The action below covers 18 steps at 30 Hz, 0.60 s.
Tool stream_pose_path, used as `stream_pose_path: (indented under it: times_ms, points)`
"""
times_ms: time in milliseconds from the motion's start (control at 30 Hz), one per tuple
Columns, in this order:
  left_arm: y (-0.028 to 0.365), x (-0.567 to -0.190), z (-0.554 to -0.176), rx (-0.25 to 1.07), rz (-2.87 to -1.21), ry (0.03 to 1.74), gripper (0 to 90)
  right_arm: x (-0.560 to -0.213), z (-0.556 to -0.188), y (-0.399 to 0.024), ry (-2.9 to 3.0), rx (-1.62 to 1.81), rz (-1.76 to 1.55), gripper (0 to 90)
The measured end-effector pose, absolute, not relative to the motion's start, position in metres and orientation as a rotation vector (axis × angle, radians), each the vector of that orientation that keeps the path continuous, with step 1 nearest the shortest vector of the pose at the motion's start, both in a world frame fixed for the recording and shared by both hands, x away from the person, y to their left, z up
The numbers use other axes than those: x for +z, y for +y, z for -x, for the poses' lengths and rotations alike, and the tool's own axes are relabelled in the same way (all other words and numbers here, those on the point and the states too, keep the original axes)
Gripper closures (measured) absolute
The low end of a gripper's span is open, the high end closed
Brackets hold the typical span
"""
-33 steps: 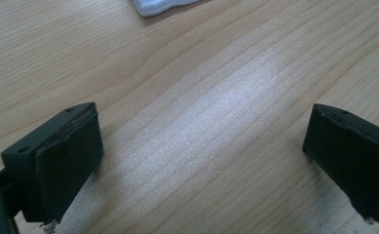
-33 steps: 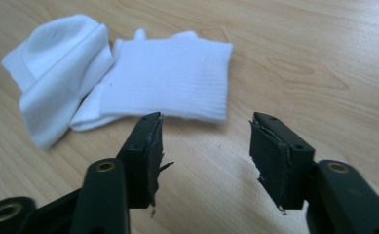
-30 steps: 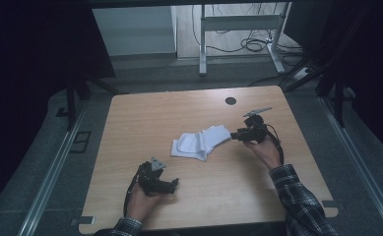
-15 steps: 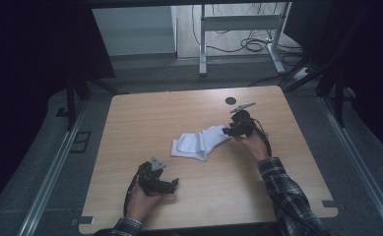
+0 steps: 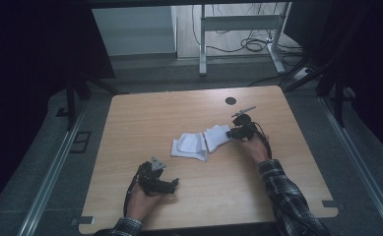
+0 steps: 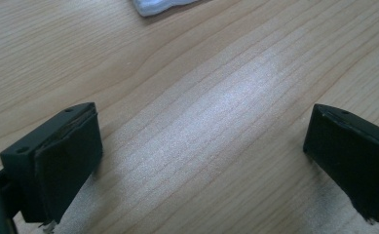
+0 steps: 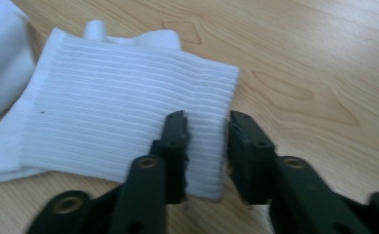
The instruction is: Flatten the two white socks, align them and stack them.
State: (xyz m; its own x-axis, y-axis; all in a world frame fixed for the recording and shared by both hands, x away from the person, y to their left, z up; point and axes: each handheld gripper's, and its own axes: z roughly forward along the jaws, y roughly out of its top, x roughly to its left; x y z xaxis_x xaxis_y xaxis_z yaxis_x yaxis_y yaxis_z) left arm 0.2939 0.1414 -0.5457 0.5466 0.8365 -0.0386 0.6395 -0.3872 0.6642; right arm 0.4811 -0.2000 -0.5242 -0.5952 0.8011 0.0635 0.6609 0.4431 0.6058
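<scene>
Two white socks (image 5: 194, 145) lie overlapping in the middle of the wooden table (image 5: 144, 113). The right one's ribbed cuff (image 7: 123, 102) lies flat under my right gripper (image 7: 206, 122). That gripper (image 5: 231, 132) is low at the cuff's right end. Its jaws have just been closing and stand a narrow gap apart, with a strip of the cuff's edge between them, flat and not pinched. My left gripper (image 5: 172, 184) rests near the front edge. Its jaws (image 6: 201, 161) are wide apart over bare wood. A bit of sock (image 6: 162, 6) lies beyond them.
A dark round hole (image 5: 231, 101) sits in the table near its far edge. A second piece of white cloth (image 7: 2, 53) lies to the left of the ribbed cuff. Metal rails run along both sides of the table, and cables lie on the floor behind it.
My right hand has come left and down onto the sock's cuff end, and its jaws have narrowed. The left hand and the socks have stayed put.
</scene>
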Motion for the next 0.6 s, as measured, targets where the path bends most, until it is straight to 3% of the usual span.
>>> stream_pose_path:
  times_ms: [200,367,600]
  points:
    - [0.141,-0.546,-0.294,0.403,-2.150,1.184,0.6,-0.522,-0.475,-0.208,2.453,0.858,-1.316,81.9]
    - [0.141,-0.546,-0.294,0.403,-2.150,1.184,0.6,-0.517,-0.468,-0.213,2.452,0.805,-1.271,82.8]
    - [0.141,-0.546,-0.294,0.403,-2.150,1.184,0.6,-0.476,-0.458,-0.218,2.437,0.919,-1.262,82.7]
